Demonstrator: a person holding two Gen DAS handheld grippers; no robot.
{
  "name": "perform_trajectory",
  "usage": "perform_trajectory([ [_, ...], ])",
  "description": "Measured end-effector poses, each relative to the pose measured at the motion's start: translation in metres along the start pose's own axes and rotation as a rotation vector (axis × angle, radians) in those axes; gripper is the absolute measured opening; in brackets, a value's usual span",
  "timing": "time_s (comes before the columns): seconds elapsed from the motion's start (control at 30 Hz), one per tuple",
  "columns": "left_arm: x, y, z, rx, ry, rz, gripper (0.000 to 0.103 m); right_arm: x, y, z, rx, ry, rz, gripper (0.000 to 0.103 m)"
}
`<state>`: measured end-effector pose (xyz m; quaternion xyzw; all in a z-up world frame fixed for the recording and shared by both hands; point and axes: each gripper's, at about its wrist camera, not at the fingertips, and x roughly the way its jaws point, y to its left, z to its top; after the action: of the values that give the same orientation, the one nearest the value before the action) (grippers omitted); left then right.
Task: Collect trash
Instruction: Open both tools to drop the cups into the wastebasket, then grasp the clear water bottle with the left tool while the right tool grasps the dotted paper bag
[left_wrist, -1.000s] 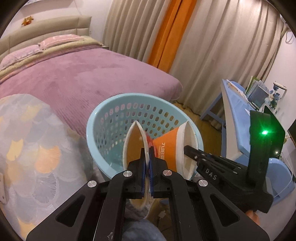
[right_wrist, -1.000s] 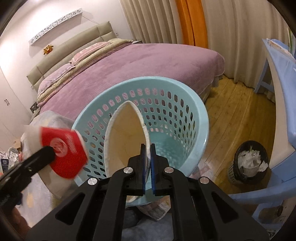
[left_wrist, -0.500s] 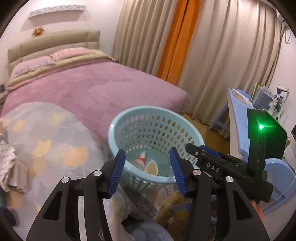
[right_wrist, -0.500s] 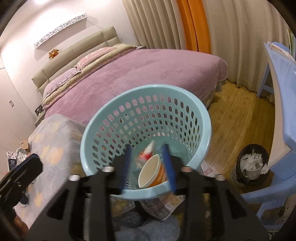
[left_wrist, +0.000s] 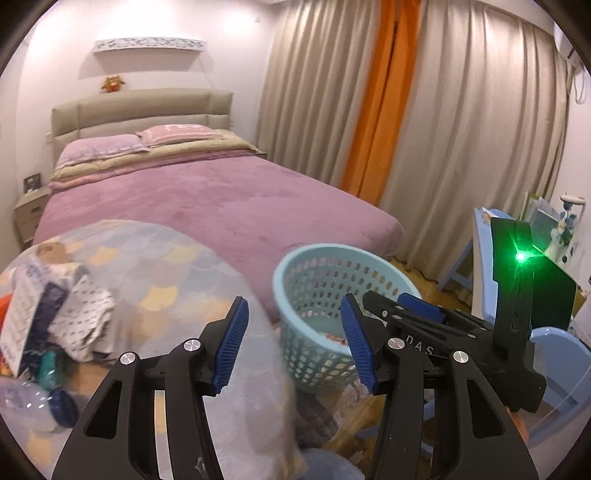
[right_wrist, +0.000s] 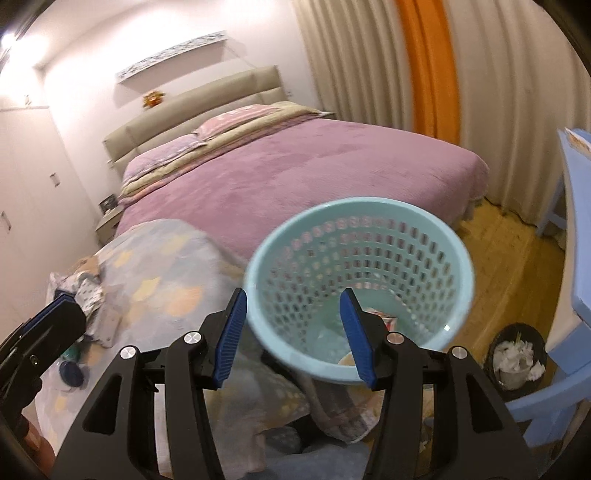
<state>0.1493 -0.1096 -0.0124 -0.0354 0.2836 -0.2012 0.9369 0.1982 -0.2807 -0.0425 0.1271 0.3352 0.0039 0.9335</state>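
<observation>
A light blue perforated basket stands on the floor by the bed's foot, with paper cups lying in its bottom. My left gripper is open and empty, back from the basket and left of it. My right gripper is open and empty, above the basket's near rim. A pile of wrappers and paper trash lies on a patterned blanket at the left, with a clear plastic bottle with a blue cap beside it.
A purple bed fills the middle. A blue desk and blue chair stand at the right. A small black bin of white tissue sits on the wooden floor. Curtains hang behind.
Both grippers opened and let their paper cups drop into the basket. Both have since pulled back and swung left, so the blanket and trash pile come into view.
</observation>
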Motion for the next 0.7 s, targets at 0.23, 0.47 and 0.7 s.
perform_trajectory([
  [0.23,-0.031,0.059,-0.013,-0.071,-0.018,0.103,0.052,0.007,0.061,-0.01,-0.105,0.02,0.093,0.049],
  [0.47,-0.077,0.158,-0.033,-0.174,-0.032,0.295,0.057,0.016,0.138,-0.027,-0.244,0.049,0.203,0.049],
  [0.7,-0.105,0.242,-0.049,-0.243,0.009,0.417,0.065,0.035,0.196,-0.041,-0.331,0.102,0.292,0.049],
])
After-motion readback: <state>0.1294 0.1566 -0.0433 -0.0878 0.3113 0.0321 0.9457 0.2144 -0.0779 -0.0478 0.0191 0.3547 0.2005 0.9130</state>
